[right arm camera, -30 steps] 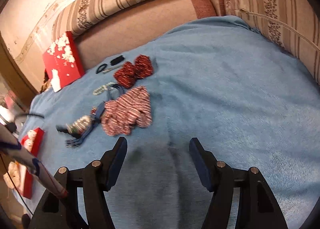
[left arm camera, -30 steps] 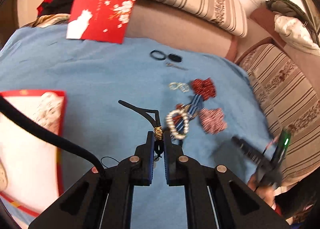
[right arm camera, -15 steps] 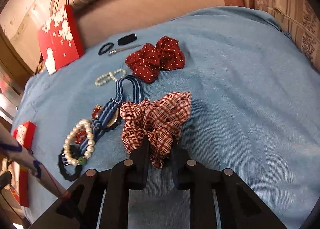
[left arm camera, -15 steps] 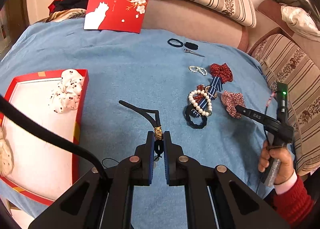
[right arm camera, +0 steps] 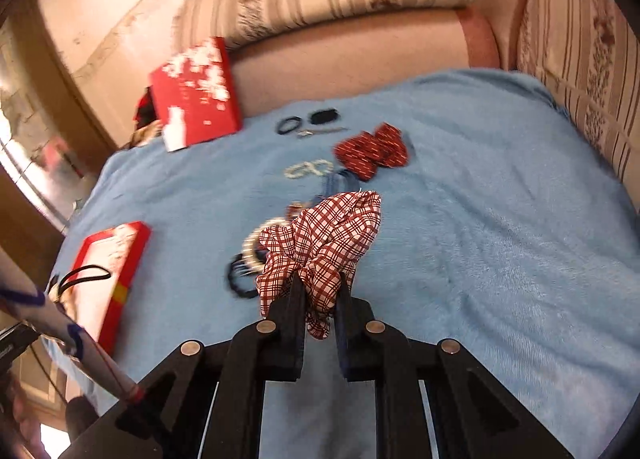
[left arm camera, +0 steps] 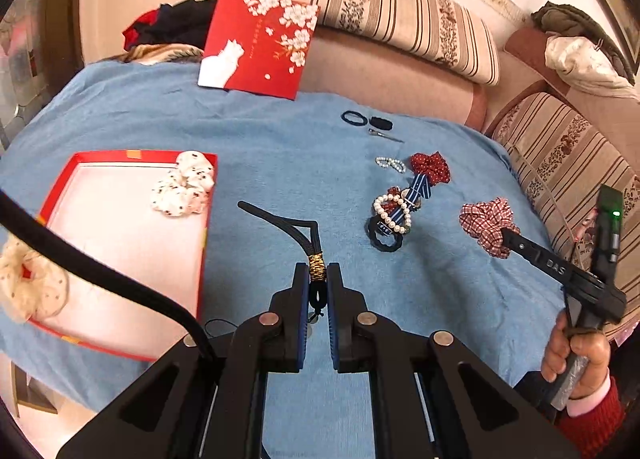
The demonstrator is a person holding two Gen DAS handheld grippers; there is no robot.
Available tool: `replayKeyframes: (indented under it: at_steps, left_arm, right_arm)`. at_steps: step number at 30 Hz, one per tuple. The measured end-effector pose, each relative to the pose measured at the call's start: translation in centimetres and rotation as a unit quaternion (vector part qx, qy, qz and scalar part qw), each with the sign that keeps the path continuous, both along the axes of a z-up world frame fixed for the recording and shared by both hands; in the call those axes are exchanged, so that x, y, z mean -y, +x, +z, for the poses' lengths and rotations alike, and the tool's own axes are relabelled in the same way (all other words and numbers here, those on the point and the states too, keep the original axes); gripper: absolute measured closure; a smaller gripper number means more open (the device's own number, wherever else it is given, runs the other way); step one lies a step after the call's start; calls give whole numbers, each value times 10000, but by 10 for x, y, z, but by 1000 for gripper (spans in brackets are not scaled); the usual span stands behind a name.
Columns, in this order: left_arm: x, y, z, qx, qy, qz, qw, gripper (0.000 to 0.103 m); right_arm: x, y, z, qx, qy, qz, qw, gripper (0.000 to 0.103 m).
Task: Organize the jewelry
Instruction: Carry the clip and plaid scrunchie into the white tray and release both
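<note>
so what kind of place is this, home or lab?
Most likely a home living room. A striped sofa wraps around a table under a blue cloth, clothes are piled in the corner, and hair ties lie beside a red gift box. Nothing looks like lab equipment.

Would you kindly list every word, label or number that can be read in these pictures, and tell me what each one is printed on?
"DAS": white letters on a finger of the right tongs, seen from the left wrist camera.
Red box lid: a short line of pale characters beside the blossoms, too small to read.
Right wrist view: too blurred; no text can be read.
Nothing else bears any lettering.
</note>
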State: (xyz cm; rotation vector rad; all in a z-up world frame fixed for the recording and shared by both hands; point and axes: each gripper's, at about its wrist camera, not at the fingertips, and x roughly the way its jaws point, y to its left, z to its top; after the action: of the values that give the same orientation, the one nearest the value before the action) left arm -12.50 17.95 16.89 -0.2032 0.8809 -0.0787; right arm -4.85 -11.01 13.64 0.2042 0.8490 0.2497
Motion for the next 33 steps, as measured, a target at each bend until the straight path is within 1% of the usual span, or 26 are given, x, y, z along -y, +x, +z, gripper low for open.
replayKeyframes:
  at_steps: [4,9,12,18,26,30,31,33]
  left_arm:
    - [3,-18,8,130,263,111,9995,95]
    - [4,-36,13,217,647,284,9973,95]
    - [1,-44,14,262,948,401,9943,95]
    - [-12,-55,15,338,1225,642,9898,95]
    - [-42,-59,12,343,1165,887,9886,95]
    - [-67,-54,10,270,906,909,9914,95]
    - [-79,-50,11,260,806,927,9921,95]
    - [-101,-42,12,257,747,1016,9917,95]
  right_arm:
    - [-19,-29,21,189,29,240,9995,89]
    - [-42,-53,39,397,-55,469,9981,89]
    - [-54,-62,46,457,-75,607,9971,89]
    - [-84,-75,59,610,-208,898,9939,89]
    - [-128,-75,65,622,-308,1262,9896,89]
    - [-152,-70,62,549,-330,1453,9873,89]
    - [-163,-67,61,510,-322,1528,9864,89]
    - [-177,-64,60,475,-320,1643,9847,89]
